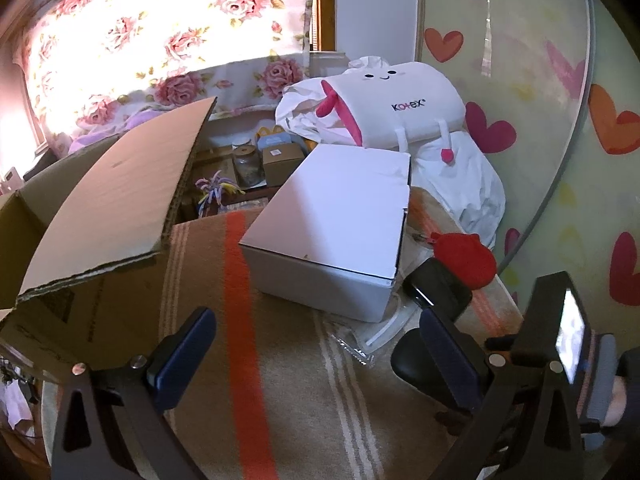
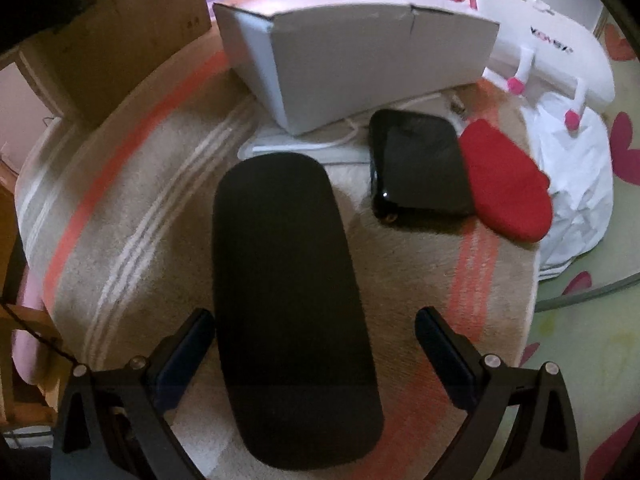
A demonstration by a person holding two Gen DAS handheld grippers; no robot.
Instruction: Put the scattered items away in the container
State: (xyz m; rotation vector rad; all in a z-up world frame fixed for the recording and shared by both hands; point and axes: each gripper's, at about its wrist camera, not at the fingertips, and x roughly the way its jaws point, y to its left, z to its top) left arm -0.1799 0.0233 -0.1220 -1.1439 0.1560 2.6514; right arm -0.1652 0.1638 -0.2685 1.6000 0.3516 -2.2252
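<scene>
Here the brown box (image 1: 92, 216) stood at the left of the striped mat (image 1: 280, 380), flaps up, its inside hidden. The white box (image 1: 332, 224) sat closed mid-mat, the Kotex bag (image 1: 404, 100) behind it. A long black case (image 2: 292, 312) lay flat on the mat between the right gripper's (image 2: 314, 344) spread fingers, the left one just beside it, the right one apart. A black phone (image 2: 420, 168) lay beside the white box, a red pouch (image 2: 508, 188) touching its far edge. The left gripper (image 1: 316, 354) hung open over the mat, holding nothing.
</scene>
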